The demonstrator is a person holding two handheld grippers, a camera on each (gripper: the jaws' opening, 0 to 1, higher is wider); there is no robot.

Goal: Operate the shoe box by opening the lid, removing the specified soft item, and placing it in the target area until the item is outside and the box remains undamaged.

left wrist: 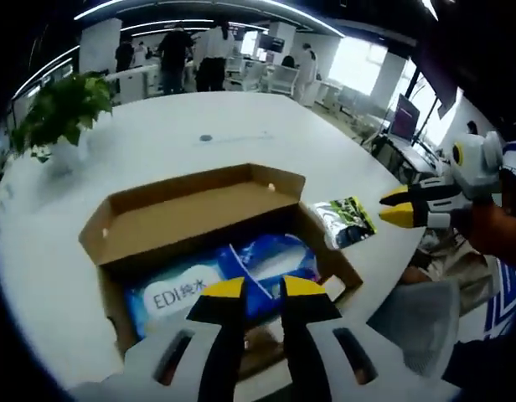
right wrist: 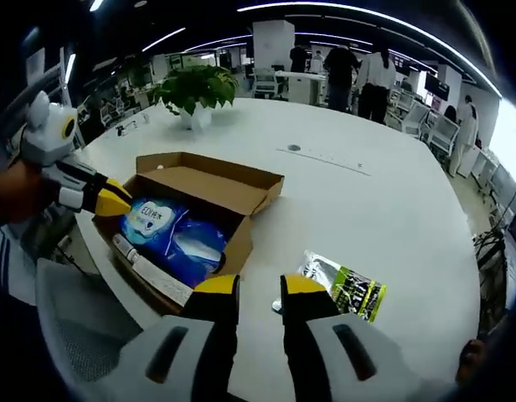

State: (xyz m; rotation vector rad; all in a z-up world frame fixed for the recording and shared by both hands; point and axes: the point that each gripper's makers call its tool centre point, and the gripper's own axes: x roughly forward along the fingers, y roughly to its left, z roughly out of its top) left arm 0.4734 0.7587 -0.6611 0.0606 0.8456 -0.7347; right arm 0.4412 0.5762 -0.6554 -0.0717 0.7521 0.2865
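The white round table [left wrist: 241, 126] carries the open cardboard shoe box [left wrist: 199, 222] near its edge closest to the person, lid folded back. Inside lies the blue soft pack [left wrist: 229, 280], long axis running along the box. The left gripper [left wrist: 256, 289] hovers directly over the pack, fingers narrowly parted and holding nothing, and appears the nearer one. The right gripper [right wrist: 260, 286] hangs beside the box, fingers narrow, empty. A green-black sachet [right wrist: 346, 289] lies on the table just beside the box. The right gripper view also shows a potted plant [right wrist: 195, 92] at the far edge.
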